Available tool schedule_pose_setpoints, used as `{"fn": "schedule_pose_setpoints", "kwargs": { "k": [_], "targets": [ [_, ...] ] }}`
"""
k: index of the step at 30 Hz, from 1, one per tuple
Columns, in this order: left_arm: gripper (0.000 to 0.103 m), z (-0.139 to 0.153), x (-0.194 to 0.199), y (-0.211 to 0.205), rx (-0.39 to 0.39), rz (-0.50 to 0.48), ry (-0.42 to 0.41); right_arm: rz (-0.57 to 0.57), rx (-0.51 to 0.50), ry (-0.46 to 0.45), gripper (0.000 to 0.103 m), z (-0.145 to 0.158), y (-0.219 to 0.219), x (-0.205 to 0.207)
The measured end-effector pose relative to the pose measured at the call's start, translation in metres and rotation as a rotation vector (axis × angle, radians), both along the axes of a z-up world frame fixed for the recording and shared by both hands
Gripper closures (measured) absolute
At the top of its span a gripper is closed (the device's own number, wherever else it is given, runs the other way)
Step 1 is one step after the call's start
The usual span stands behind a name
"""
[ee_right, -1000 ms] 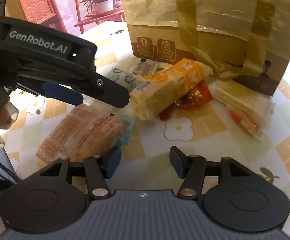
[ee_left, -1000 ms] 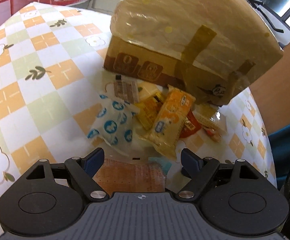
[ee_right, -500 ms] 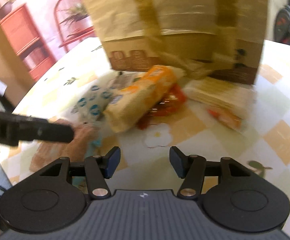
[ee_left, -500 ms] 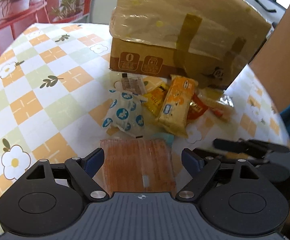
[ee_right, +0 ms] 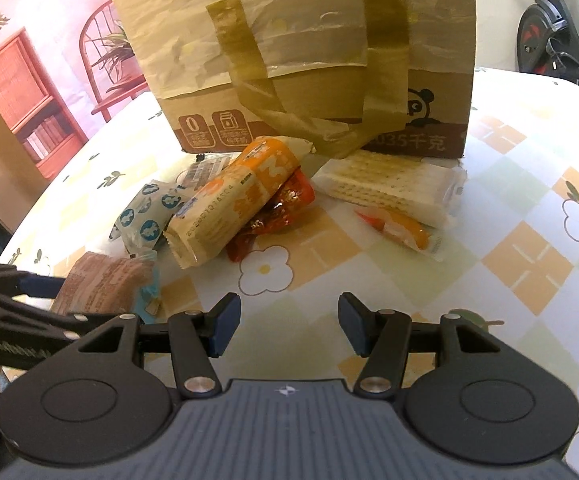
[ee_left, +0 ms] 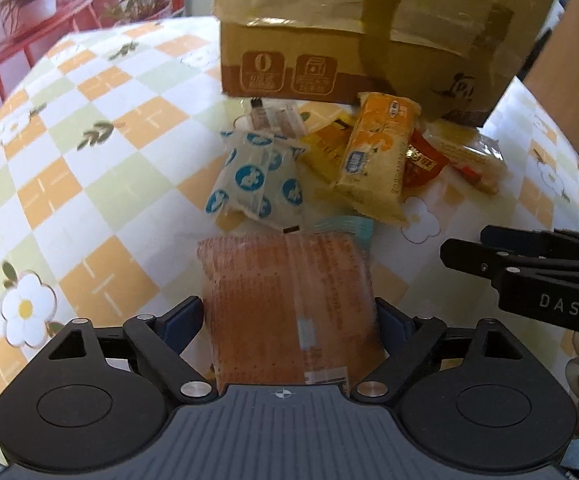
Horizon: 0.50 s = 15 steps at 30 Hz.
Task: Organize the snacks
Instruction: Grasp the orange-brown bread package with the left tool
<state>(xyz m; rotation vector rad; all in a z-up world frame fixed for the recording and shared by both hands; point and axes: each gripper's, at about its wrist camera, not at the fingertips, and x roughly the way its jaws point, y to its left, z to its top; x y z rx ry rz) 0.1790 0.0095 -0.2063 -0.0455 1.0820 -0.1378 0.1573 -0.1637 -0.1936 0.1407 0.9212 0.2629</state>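
Checkered floral tablecloth (ee_right: 529,264) lying bare right of pile; left gripper (ee_left: 289,316) jaws apart, straddling orange-brown rectangular wafer pack (ee_left: 289,304), pad contact unclear; right gripper (ee_right: 285,324) gaping, empty, hovering over cloth.

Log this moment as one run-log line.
left gripper: jaws open, straddling pink cracker pack | right gripper: jaws open, empty | snack pile before cardboard box, unsorted

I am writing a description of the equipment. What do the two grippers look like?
Both are black plastic. The left gripper and the right gripper each have two hinged arms with silver pins, round discs at the sides, dark blue finger pads and a ribbed grey body. White lettering marks their sides. No cables show.
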Motion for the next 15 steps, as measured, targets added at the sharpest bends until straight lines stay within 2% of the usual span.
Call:
{"fn": "schedule_pose_setpoints", "kwargs": {
  "k": [2,15],
  "targets": [
    [0.023,0.003,-0.001,0.006,-0.038,0.015,-0.025,0.001,-0.001,-0.002,0.045,0.001,0.0,0.001],
    [0.025,0.014,-0.007,0.045,-0.1,0.148,-0.092,0.011,-0.057,-0.027,0.045,0.01,0.003,0.009]
  ]
}}
